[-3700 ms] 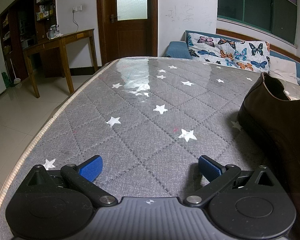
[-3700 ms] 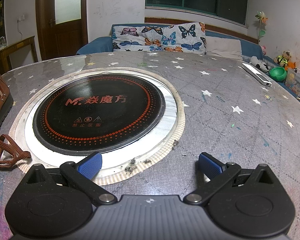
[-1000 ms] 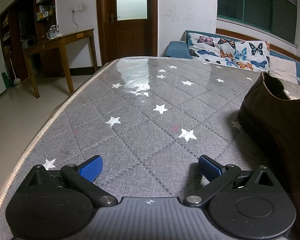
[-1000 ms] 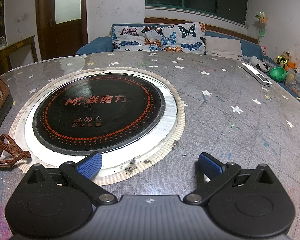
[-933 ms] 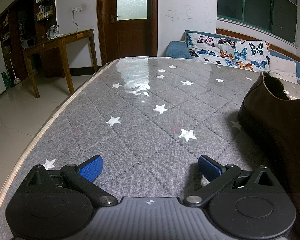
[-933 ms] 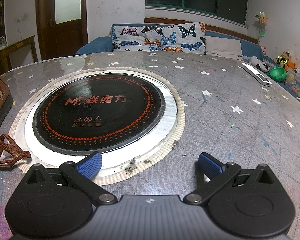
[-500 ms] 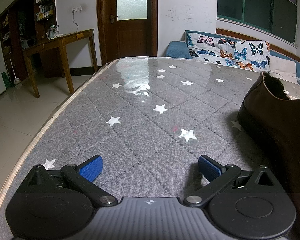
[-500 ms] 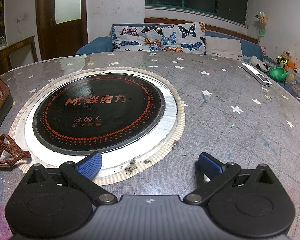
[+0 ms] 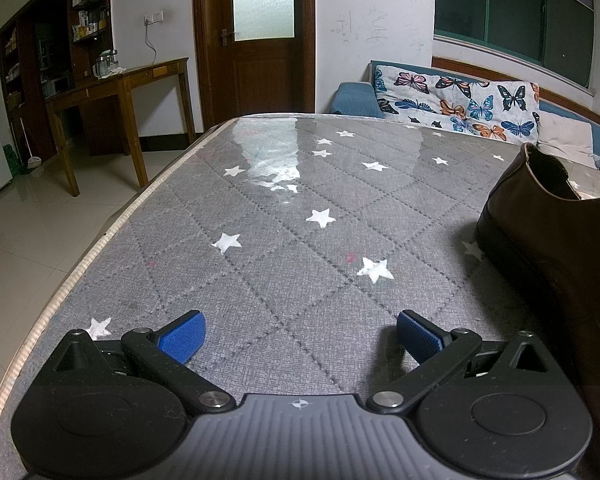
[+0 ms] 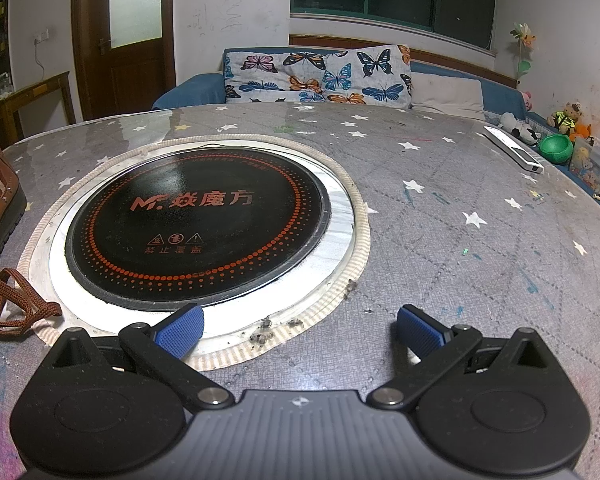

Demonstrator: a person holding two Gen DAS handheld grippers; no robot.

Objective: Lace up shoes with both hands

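The left claw (image 9: 298,334) is resting low over a grey quilted table (image 9: 260,240) printed with white stars, its blue-padded fingers (image 9: 182,336) spread wide and gripping nothing. A brown leather shoe (image 9: 556,248) is standing on the table just to the right of this claw, its opening facing up. The right claw (image 10: 298,330) is likewise sitting released and empty, its fingers reaching over the near edge of a round black cooktop (image 10: 196,220) set into the table. In the right wrist view the shoe is showing at the far left edge, and its brown lace (image 10: 8,308) is lying loose on the table left of this claw.
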